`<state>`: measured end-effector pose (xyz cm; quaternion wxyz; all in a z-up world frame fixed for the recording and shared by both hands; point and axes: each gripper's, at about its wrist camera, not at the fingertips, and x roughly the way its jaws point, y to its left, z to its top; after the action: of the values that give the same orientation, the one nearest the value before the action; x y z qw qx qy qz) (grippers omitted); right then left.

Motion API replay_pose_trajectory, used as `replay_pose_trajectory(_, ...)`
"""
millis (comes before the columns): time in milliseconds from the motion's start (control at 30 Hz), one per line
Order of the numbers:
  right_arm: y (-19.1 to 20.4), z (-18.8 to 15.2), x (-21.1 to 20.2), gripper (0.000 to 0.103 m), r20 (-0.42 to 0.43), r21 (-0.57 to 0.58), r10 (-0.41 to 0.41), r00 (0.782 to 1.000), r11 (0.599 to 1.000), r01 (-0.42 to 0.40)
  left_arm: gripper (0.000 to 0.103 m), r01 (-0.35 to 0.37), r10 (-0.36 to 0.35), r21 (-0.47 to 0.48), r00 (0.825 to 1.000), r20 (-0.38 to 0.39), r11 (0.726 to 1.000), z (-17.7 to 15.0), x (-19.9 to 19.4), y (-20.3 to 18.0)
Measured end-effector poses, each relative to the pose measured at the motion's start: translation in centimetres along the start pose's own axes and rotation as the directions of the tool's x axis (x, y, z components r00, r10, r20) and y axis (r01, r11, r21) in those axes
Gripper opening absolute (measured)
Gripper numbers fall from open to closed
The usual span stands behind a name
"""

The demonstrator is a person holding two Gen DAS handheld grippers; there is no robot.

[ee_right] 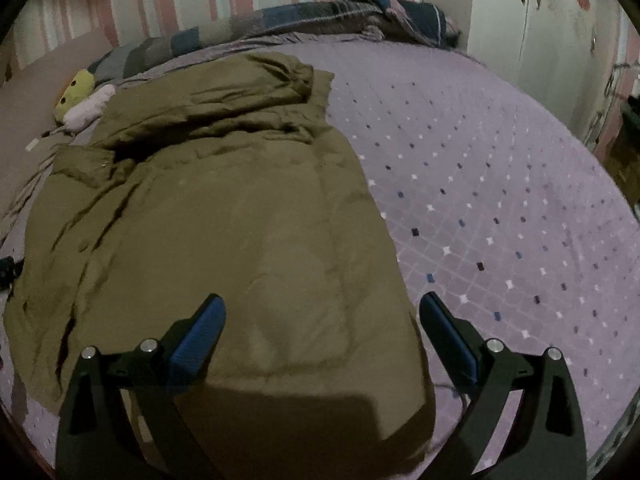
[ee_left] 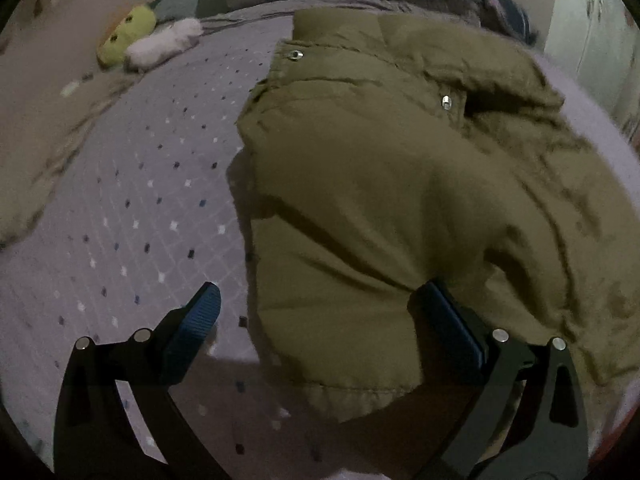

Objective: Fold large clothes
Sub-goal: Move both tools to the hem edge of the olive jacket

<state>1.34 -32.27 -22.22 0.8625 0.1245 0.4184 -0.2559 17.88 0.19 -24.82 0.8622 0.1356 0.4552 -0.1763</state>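
We observed the olive jacket (ee_right: 224, 216) lying partly folded on the purple bedspread (ee_right: 500, 184), collar toward the far pillows (ee_right: 320, 12). The left gripper (ee_left: 320, 312) had its fingers spread wide over the jacket's near hem, holding nothing. The right gripper (ee_right: 322, 320) likewise stood wide, straddling the jacket's right edge. A plush toy (ee_left: 128, 34) lay beyond.

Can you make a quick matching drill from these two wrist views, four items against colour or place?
Items:
1. jacket
2. bedspread
3. plush toy
4. wardrobe

Descriptions:
A. yellow-green, near the far left of the bed
B. olive, lying on the bed
C. white, right of the bed
D. lilac with small diamonds

Pairs: 1-B, 2-D, 3-A, 4-C
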Motion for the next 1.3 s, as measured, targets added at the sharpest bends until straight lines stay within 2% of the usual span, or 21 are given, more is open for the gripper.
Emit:
replay_pose_trajectory(67, -0.1, 0.2, 1.3, 0.099, -0.030, -0.010, 0.007, 1.000, 1.000, -0.007, 0.100, -0.056, 0.056, 0.037, 0.998, 0.003, 0.998, 0.1, 0.4, -1.1)
replay_pose_trajectory(167, -0.3, 0.4, 2.5, 0.101, -0.049, -0.041, 0.008, 0.999, 0.999, -0.010, 0.100, -0.092, 0.092, 0.053, 0.996, 0.009, 0.994, 0.2, 0.2, -1.9)
replay_pose_trajectory(300, -1.2, 0.2, 3.0, 0.101, -0.065, -0.033, 0.032, 0.997, 0.999, -0.034, 0.100, -0.078, 0.078, 0.022, 0.997, -0.012, 0.997, 0.3, 0.2, -1.5)
replay_pose_trajectory(433, -1.8, -0.1, 1.7, 0.101, -0.034, -0.040, -0.027, 0.999, 0.999, 0.026, 0.100, -0.098, 0.098, 0.039, 0.995, -0.013, 0.994, 0.4, -0.2, -1.6)
replay_pose_trajectory(533, -2.6, -0.4, 1.3, 0.101, -0.040, -0.031, -0.024, 0.999, 0.999, 0.022, 0.100, -0.113, 0.113, 0.064, 0.994, -0.002, 0.992, 0.4, -0.4, -2.0)
replay_pose_trajectory(667, -3.8, -0.8, 2.0, 0.101, -0.077, 0.044, 0.046, 0.996, 0.998, -0.043, 0.100, -0.096, 0.096, 0.057, 0.995, -0.008, 0.994, 0.4, -0.8, -1.8)
replay_pose_trajectory(800, -5.2, -1.6, 3.1, 0.101, -0.157, 0.157, 0.183, 0.970, 0.975, -0.159, 0.100, -0.069, 0.070, 0.068, 0.998, -0.005, 0.995, -0.3, -1.7, -2.3)
replay_pose_trajectory(933, -6.0, -2.6, 2.7, 0.101, -0.202, 0.238, 0.302, 0.931, 0.938, -0.253, 0.100, -0.057, 0.057, 0.069, 0.998, -0.002, 0.996, -1.0, -2.1, -1.5)
replay_pose_trajectory(1000, -4.8, -3.1, 2.3, 0.101, -0.218, 0.201, 0.339, 0.915, 0.933, -0.297, 0.100, -0.049, 0.049, 0.061, 0.999, -0.004, 0.997, -1.2, -2.2, -1.2)
replay_pose_trajectory(1033, -3.9, -3.2, 2.2, 0.101, -0.223, 0.159, 0.333, 0.916, 0.939, -0.303, 0.100, -0.049, 0.050, 0.058, 0.999, -0.004, 0.997, -1.4, -2.2, -1.1)
replay_pose_trajectory(1100, -2.4, -3.4, 1.9, 0.100, -0.208, 0.084, 0.284, 0.936, 0.959, -0.272, 0.100, -0.053, 0.053, 0.055, 0.999, -0.004, 0.997, -1.6, -2.4, -0.8)
replay_pose_trajectory(1200, -1.2, -3.1, 1.5, 0.088, -0.175, 0.050, 0.253, 0.951, 0.967, -0.248, 0.100, -0.065, 0.065, 0.050, 0.998, -0.005, 0.997, -1.8, -3.0, -0.9)
replay_pose_trajectory(1267, -0.4, -2.6, 1.2, 0.063, -0.161, 0.026, 0.226, 0.961, 0.974, -0.225, 0.100, -0.064, 0.065, 0.040, 0.998, -0.003, 0.997, -2.0, -3.6, -0.5)
replay_pose_trajectory(1300, -0.1, -2.3, 1.0, 0.057, -0.156, 0.018, 0.214, 0.964, 0.977, -0.213, 0.100, -0.064, 0.064, 0.035, 0.998, -0.002, 0.997, -2.1, -3.9, -0.3)
